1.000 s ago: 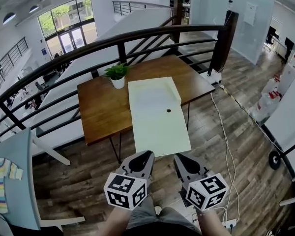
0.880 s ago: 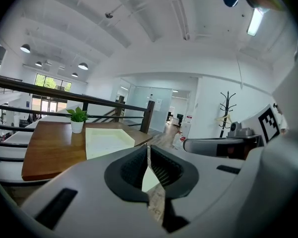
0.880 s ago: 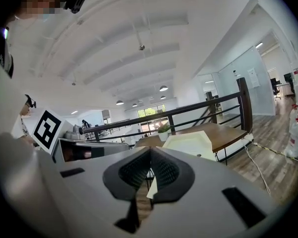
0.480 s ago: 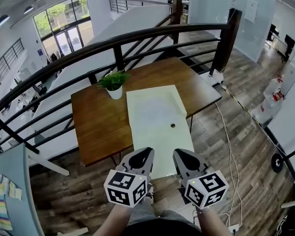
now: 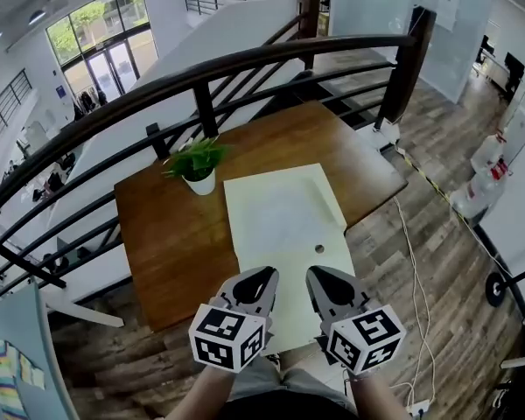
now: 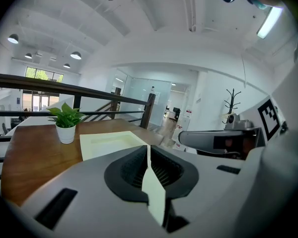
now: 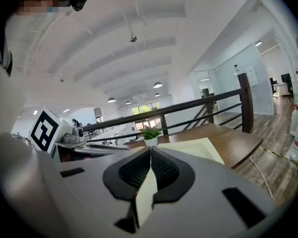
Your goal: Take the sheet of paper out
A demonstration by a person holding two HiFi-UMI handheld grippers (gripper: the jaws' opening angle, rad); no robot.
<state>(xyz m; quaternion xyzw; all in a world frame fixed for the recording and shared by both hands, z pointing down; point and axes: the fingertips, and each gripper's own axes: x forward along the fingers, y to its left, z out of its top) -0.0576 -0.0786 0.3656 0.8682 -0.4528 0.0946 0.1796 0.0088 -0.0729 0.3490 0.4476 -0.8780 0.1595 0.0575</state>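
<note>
A large pale sheet of paper (image 5: 284, 217) lies lengthwise over the wooden table (image 5: 162, 234), with a small dark dot near its right edge. Its near end hangs past the table's front edge toward me. My left gripper (image 5: 262, 275) and right gripper (image 5: 315, 274) stand side by side at that near end, each shut on the sheet. In the left gripper view the paper edge (image 6: 153, 192) runs between the closed jaws of the left gripper (image 6: 148, 148). The right gripper view shows the same: a paper strip (image 7: 145, 195) pinched in the right gripper (image 7: 150, 150).
A small potted plant (image 5: 197, 166) stands on the table just left of the sheet's far end. A dark metal railing (image 5: 245, 64) runs behind the table, with a drop beyond. White cables (image 5: 411, 261) trail over the wooden floor at the right.
Both grippers have moved forward toward the table together, still shut on the sheet. The table, plant and sheet now sit nearer and larger in the head view.
</note>
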